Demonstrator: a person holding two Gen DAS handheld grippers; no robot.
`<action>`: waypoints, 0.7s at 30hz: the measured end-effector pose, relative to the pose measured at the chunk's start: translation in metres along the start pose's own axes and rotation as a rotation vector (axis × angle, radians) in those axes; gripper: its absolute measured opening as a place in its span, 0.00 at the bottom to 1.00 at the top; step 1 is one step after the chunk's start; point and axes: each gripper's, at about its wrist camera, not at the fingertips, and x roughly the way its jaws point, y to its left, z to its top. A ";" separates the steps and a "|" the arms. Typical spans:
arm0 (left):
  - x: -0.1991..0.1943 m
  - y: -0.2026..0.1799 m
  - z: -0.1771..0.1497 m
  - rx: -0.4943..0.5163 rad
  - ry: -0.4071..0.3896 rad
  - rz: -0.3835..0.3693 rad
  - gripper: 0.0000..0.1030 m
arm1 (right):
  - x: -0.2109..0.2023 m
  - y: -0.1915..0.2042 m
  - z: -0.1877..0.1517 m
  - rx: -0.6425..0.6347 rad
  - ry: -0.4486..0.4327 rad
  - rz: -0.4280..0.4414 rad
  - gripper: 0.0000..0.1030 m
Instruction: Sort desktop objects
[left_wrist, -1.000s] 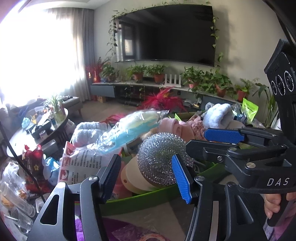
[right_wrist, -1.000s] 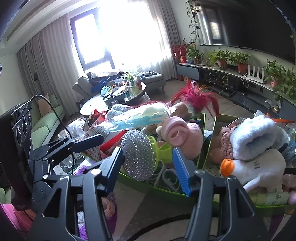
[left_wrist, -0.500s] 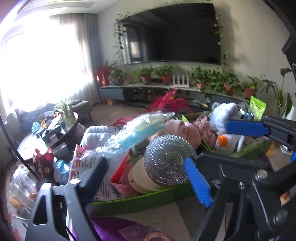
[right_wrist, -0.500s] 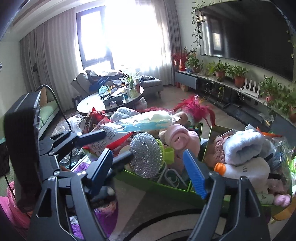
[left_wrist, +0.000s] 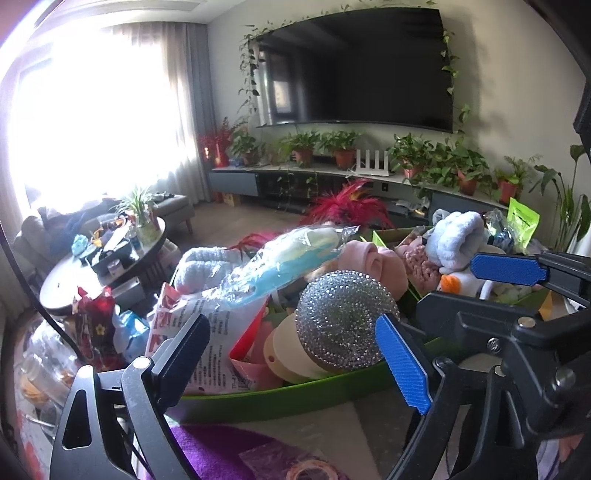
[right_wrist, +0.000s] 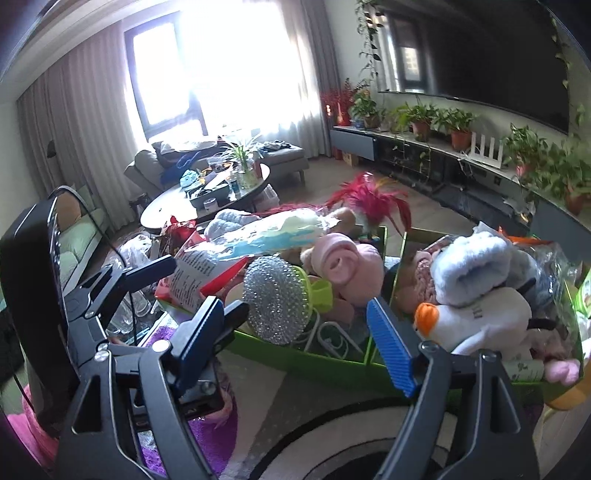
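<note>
Two green boxes (left_wrist: 280, 395) (right_wrist: 328, 360) stand side by side, piled with objects. A silver mesh scrubber (left_wrist: 343, 319) (right_wrist: 275, 297) leans at the left box's front. A pink plush (right_wrist: 347, 264), a wrapped blue-and-white item (left_wrist: 291, 258) and a printed packet (left_wrist: 207, 332) lie there too. The right box holds a white duck plush (right_wrist: 476, 321) and a pale blue plush (right_wrist: 476, 266). My left gripper (left_wrist: 291, 354) is open and empty, in front of the scrubber. My right gripper (right_wrist: 295, 341) is open and empty, just before the boxes.
A purple cloth (left_wrist: 221, 454) and a tape roll (left_wrist: 310, 472) lie on the table in front of the left box. Plastic bags and red packets (left_wrist: 92, 325) crowd the table's left. A round coffee table (right_wrist: 207, 195) stands behind.
Both grippers have drawn back slightly from the boxes and tilted upward. The right gripper's body has shifted right in the left wrist view. Nothing was grasped.
</note>
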 end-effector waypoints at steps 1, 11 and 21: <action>0.000 0.001 0.000 -0.006 0.002 0.000 0.89 | 0.000 -0.001 0.000 0.003 0.000 -0.006 0.78; 0.002 0.006 0.000 -0.035 0.020 0.012 0.89 | -0.003 0.005 -0.001 -0.009 0.006 -0.004 0.78; 0.002 0.006 -0.001 -0.029 0.021 0.012 0.89 | -0.001 0.004 -0.002 0.001 0.022 -0.009 0.78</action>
